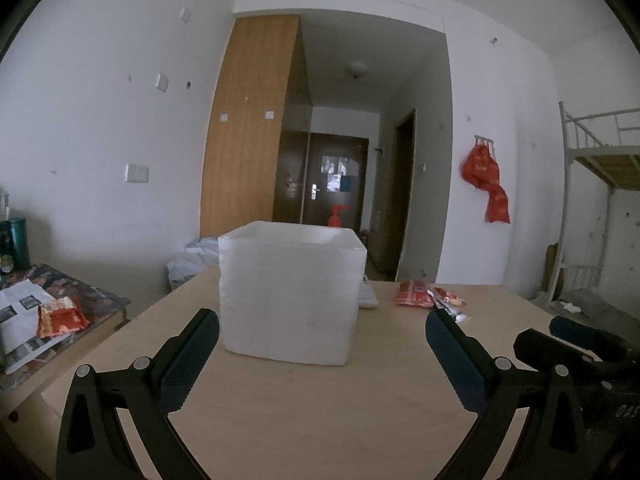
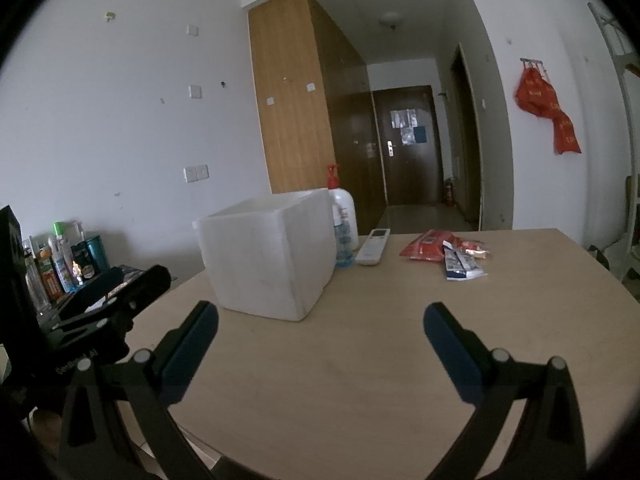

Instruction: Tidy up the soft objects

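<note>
A white foam box point(image 1: 290, 292) stands open-topped on the wooden table point(image 1: 320, 412), straight ahead of my left gripper point(image 1: 322, 330), which is open and empty. In the right wrist view the foam box point(image 2: 268, 254) sits left of centre. Soft snack packets lie at the far right of the table: red packets point(image 2: 428, 245) and a blue-and-white packet point(image 2: 460, 266). The red packets point(image 1: 416, 294) also show in the left wrist view. My right gripper point(image 2: 320, 326) is open, empty, and well short of the packets.
Behind the box stand a pump bottle point(image 2: 344, 216) and a white remote point(image 2: 374, 246). A low side table point(image 1: 60, 304) at the left holds papers, a red packet point(image 1: 60, 316) and bottles point(image 2: 60, 256). A bunk bed point(image 1: 600, 168) stands at right.
</note>
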`<state>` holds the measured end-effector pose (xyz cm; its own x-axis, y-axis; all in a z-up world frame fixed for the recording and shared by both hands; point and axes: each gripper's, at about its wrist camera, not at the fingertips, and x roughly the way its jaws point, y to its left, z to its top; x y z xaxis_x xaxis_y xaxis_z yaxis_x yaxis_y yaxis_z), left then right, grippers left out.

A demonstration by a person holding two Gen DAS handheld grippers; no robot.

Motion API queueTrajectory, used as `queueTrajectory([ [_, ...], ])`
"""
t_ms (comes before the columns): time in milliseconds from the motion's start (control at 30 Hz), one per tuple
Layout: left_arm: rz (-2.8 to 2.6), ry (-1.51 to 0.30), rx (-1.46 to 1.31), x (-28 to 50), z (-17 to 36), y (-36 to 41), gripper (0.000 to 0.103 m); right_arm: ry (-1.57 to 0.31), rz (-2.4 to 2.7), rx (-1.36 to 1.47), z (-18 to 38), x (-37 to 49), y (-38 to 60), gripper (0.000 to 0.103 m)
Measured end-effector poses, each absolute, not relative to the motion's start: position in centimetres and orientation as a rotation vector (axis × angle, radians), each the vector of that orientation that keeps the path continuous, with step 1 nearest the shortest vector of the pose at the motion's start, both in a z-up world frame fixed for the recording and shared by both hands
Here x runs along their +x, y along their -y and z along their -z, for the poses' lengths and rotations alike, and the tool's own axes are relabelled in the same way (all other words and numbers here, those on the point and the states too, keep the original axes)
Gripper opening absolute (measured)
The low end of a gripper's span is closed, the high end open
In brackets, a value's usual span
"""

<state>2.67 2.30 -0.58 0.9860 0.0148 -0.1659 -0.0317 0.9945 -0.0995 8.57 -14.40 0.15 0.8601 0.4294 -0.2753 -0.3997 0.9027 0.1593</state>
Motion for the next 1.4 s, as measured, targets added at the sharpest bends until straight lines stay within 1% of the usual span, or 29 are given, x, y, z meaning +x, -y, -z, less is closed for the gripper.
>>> queueTrajectory([
  [1400, -0.026, -0.174, -0.087, 3.16, 0.68, -2.65, 0.103, -0.318, -0.429, 0.099, -0.03, 8.70, 14.90, 0.103],
])
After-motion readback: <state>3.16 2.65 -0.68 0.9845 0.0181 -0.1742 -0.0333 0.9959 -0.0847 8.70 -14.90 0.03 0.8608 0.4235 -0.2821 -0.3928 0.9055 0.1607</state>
